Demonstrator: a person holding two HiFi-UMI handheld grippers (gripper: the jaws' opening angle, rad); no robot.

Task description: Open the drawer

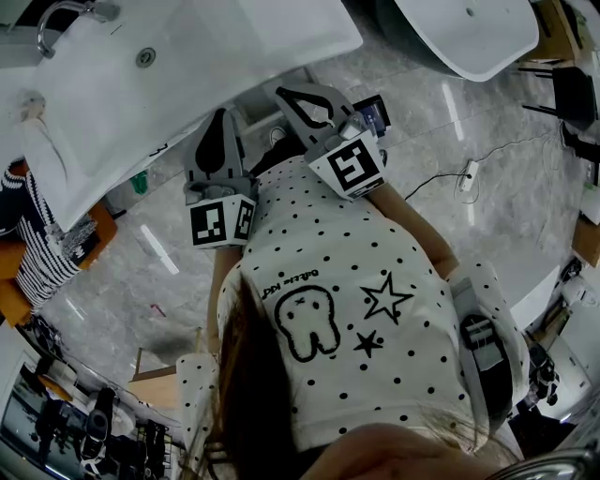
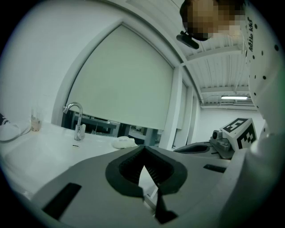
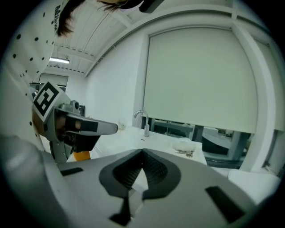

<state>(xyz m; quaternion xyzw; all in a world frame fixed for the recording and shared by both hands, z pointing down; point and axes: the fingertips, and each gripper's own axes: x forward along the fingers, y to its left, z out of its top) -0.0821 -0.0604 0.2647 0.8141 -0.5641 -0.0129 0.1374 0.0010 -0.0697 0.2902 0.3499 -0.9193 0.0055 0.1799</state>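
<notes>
I hold both grippers level in front of my chest, facing a white washbasin counter (image 1: 187,56). Just under the counter's edge sit the tips of the left gripper (image 1: 220,114), whose jaws are shut on nothing (image 2: 143,149). The right gripper (image 1: 283,92) beside it is also shut and empty (image 3: 142,152). A strip of the white cabinet front (image 1: 264,117) shows below the counter between the two grippers. I cannot make out a drawer or its handle. Each gripper view catches the other gripper at its side: the right one (image 2: 231,138), the left one (image 3: 75,129).
On the counter stand a chrome faucet (image 2: 75,118) and a crumpled white cloth (image 3: 183,144). A white bathtub (image 1: 469,28) lies at the upper right. A power strip with its cable (image 1: 469,175) lies on the grey marble floor. Striped fabric (image 1: 28,244) hangs at the left.
</notes>
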